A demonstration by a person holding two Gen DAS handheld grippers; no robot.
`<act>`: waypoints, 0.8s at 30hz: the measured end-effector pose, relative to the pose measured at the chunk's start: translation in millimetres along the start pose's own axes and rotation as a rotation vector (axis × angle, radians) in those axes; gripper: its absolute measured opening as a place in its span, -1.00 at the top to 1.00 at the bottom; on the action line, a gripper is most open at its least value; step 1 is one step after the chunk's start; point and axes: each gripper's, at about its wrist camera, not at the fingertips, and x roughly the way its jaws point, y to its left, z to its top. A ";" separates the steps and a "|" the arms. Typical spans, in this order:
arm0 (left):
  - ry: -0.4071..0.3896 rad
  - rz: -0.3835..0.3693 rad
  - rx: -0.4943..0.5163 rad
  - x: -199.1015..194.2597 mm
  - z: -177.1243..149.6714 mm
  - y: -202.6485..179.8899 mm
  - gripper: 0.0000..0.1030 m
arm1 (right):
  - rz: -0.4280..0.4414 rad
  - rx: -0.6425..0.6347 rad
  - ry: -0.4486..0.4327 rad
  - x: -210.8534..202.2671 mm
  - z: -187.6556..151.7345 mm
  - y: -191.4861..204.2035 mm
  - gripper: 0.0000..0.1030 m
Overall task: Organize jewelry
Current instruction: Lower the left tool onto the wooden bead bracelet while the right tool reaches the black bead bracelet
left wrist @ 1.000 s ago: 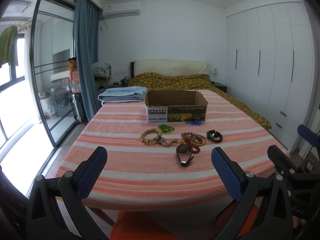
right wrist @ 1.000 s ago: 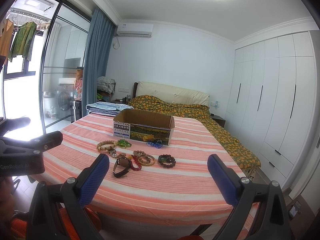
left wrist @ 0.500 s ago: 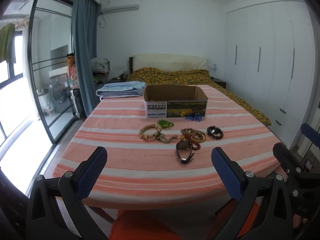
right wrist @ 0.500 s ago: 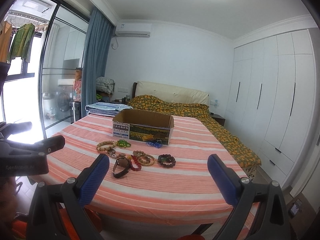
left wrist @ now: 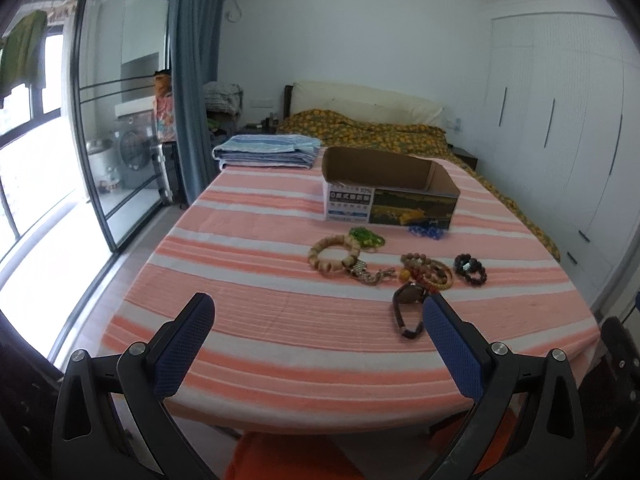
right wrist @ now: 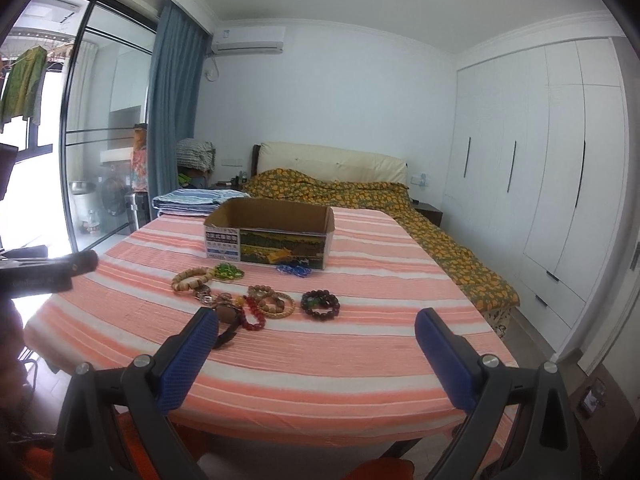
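Observation:
Several bracelets lie on the striped tablecloth (left wrist: 256, 320): a tan wooden bead bracelet (left wrist: 334, 254), a green one (left wrist: 367, 237), a blue one (left wrist: 425, 231), a dark bead bracelet (left wrist: 470, 269), a brown and red cluster (left wrist: 427, 274) and a dark watch (left wrist: 407, 308). An open cardboard box (left wrist: 390, 191) stands behind them. My left gripper (left wrist: 318, 348) is open and empty above the table's near edge. My right gripper (right wrist: 316, 354) is open and empty, with the watch (right wrist: 228, 322) beside its left finger and the dark bracelet (right wrist: 320, 304) and the box (right wrist: 269, 236) beyond.
A folded blue blanket (left wrist: 267, 152) lies at the table's far left corner. A bed (left wrist: 380, 130) stands behind the table, white wardrobes (right wrist: 552, 184) on the right, glass sliding doors (left wrist: 100, 128) on the left. The left gripper's body (right wrist: 44, 274) shows at the right wrist view's left edge.
Both grippers have moved forward toward the table and the jewelry looks closer. The left view has shifted left. Both stay open and empty.

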 end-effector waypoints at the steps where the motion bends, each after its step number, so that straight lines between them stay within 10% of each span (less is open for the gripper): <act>1: 0.002 0.008 0.001 5.2 1.7 2.1 -1.00 | -0.002 0.003 0.008 4.0 -0.2 -2.1 -0.95; 24: 0.333 0.023 0.030 256.5 58.3 14.2 -0.99 | 0.011 0.092 0.213 93.3 -9.9 -28.5 -0.95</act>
